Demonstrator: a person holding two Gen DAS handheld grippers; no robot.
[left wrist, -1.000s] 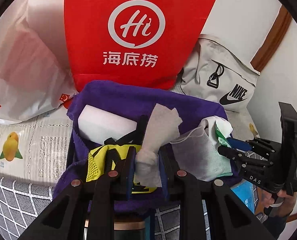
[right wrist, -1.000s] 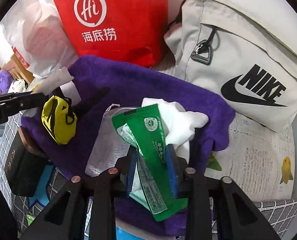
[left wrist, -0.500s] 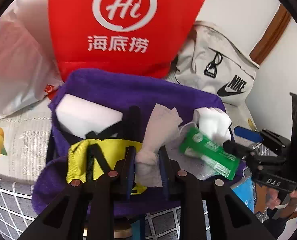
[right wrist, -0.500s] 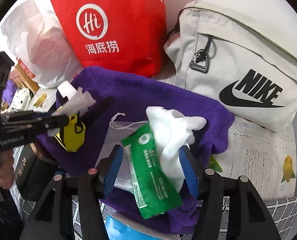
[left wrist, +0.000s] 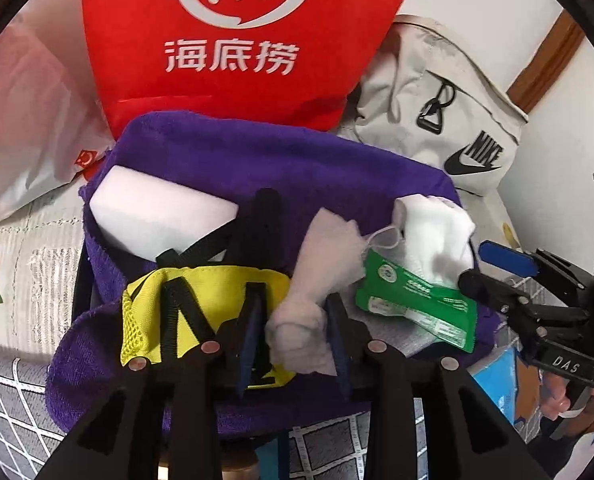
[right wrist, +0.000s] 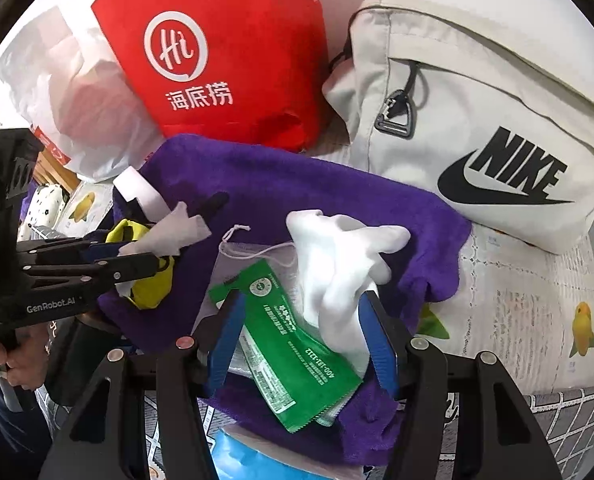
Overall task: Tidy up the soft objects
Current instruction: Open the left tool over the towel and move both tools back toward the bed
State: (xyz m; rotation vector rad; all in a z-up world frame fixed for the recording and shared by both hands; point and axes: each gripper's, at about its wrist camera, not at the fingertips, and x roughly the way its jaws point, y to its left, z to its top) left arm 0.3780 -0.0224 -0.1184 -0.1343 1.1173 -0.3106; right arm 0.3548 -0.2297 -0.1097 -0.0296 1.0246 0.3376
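A purple towel (left wrist: 257, 160) holds a white foam block (left wrist: 157, 220), a yellow mesh pouch (left wrist: 201, 292), a green packet (left wrist: 417, 304) and a crumpled white cloth (left wrist: 433, 232). My left gripper (left wrist: 293, 336) hovers over the pouch. Its jaws are opening, and a grey-white wipe (left wrist: 317, 272) stands loosely between them. My right gripper (right wrist: 301, 340) is open. Its blue pads straddle the green packet (right wrist: 289, 340) and the white cloth (right wrist: 345, 256), which lie on the towel (right wrist: 337, 200) over a pale drawstring bag (right wrist: 249, 256).
A red paper bag (left wrist: 249, 40) and a grey Nike bag (right wrist: 477, 120) stand behind the towel, with a white plastic bag (right wrist: 69, 92) at the left. A fruit-printed cloth (right wrist: 537, 300) lies to the right and a checked surface (left wrist: 9, 392) in front.
My right jaws spread and let go of the green packet, which now lies on the towel. My left gripper sank toward the yellow pouch and its jaws widened around the wipe.
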